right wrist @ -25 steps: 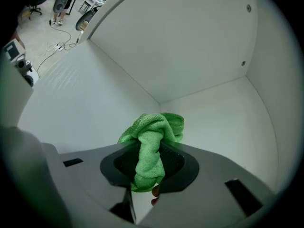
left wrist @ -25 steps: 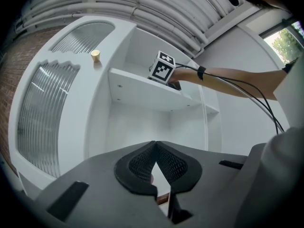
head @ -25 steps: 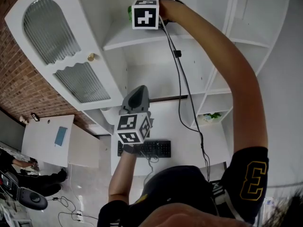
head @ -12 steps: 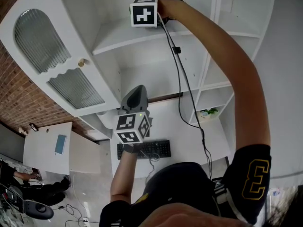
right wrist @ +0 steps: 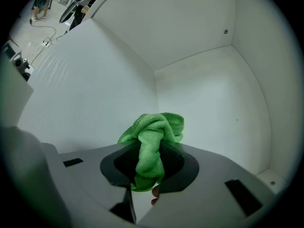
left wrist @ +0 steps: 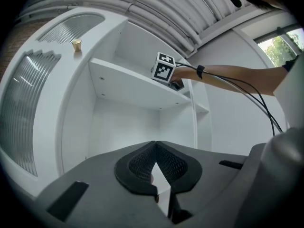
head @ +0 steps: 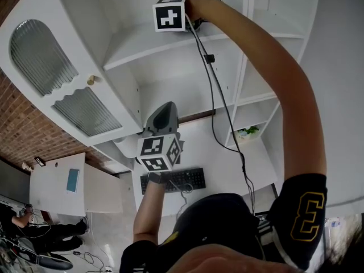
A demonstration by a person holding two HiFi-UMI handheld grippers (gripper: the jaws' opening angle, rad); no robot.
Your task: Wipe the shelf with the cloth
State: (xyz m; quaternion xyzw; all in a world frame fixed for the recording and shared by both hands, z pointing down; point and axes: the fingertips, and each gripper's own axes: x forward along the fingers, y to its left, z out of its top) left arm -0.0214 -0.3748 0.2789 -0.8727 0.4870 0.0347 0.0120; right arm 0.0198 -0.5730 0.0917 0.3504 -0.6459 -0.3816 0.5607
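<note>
In the right gripper view my right gripper (right wrist: 149,161) is shut on a bunched green cloth (right wrist: 154,129), which sticks out past the jaws toward the inner corner of a white cupboard bay. Whether the cloth touches the shelf surface (right wrist: 85,99) I cannot tell. The head view shows that gripper's marker cube (head: 169,14) up on the upper shelf (head: 142,41), at the end of a raised arm; the cloth is hidden there. My left gripper (head: 165,108) hangs lower, in front of the bay below. Its jaws (left wrist: 155,145) meet at the tips with nothing between them.
An open cupboard door (head: 40,50) with ribbed glass panels and a gold knob (head: 90,80) stands at the left. A black cable (head: 215,84) runs down from the right gripper. Below are a desk with a keyboard (head: 173,179) and a side cubby holding something green (head: 245,132).
The right gripper's cube has shifted slightly left along the upper shelf, and the green edge seen beside it earlier is now hidden. The left gripper has stayed put.
</note>
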